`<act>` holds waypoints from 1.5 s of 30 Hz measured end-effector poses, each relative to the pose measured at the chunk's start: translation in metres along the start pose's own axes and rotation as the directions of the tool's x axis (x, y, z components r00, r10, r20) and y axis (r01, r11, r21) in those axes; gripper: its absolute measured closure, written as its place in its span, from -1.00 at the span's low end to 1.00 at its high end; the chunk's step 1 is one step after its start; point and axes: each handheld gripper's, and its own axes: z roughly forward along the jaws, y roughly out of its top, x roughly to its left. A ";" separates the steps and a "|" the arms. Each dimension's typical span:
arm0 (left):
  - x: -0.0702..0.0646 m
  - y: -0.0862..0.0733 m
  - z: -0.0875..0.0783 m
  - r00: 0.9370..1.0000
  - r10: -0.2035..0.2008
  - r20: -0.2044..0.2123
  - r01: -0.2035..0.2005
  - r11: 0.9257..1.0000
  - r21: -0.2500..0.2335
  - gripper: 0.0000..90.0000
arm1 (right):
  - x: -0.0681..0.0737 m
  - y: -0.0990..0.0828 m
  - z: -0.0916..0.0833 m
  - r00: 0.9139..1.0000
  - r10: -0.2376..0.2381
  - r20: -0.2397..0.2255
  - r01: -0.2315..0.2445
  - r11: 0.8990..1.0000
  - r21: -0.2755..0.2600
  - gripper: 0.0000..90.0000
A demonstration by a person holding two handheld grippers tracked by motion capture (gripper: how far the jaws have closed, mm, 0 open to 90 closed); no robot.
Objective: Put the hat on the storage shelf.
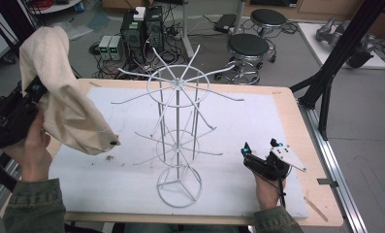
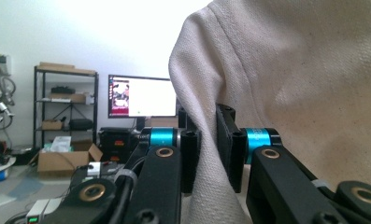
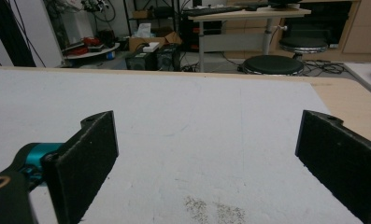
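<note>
A laboratory or engineering workroom. A wooden worktable topped with a white mat stands on a grey floor. Behind it, computer towers sit among tangled cables, with two black round stools nearby. A black tripod stands at the table's right edge. Elsewhere are a metal shelving rack holding boxes, a lit monitor, an open cardboard box and a height-adjustable desk.

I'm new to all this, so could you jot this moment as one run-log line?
left gripper: shut on cream cloth bag, held above table | right gripper: open, holding nothing, resting on white mat | white wire rack: upright mid-mat
</note>
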 end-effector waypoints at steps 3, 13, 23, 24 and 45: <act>-0.002 0.009 0.001 1.000 -0.001 0.017 0.001 1.000 -0.009 0.81 | 0.000 0.000 0.000 1.000 0.001 -0.001 -0.001 1.000 0.001 -0.89; -0.014 0.024 0.012 0.996 -0.007 0.089 0.008 1.000 -0.016 0.80 | 0.000 0.000 0.000 1.000 0.000 -0.005 0.000 1.000 0.000 -0.89; -0.031 0.032 0.028 0.987 -0.010 0.161 0.012 1.000 -0.014 0.80 | 0.000 0.000 0.001 1.000 0.001 -0.008 -0.001 1.000 0.006 -0.89; -0.034 0.033 0.029 0.985 -0.005 0.170 0.007 1.000 -0.013 0.80 | 0.000 0.000 0.000 1.000 0.000 -0.007 0.000 1.000 0.006 -0.89; -0.061 0.036 0.025 0.963 0.035 0.268 -0.038 0.999 0.003 0.80 | 0.000 0.000 0.001 1.000 -0.008 -0.011 0.008 1.000 -0.001 -0.89</act>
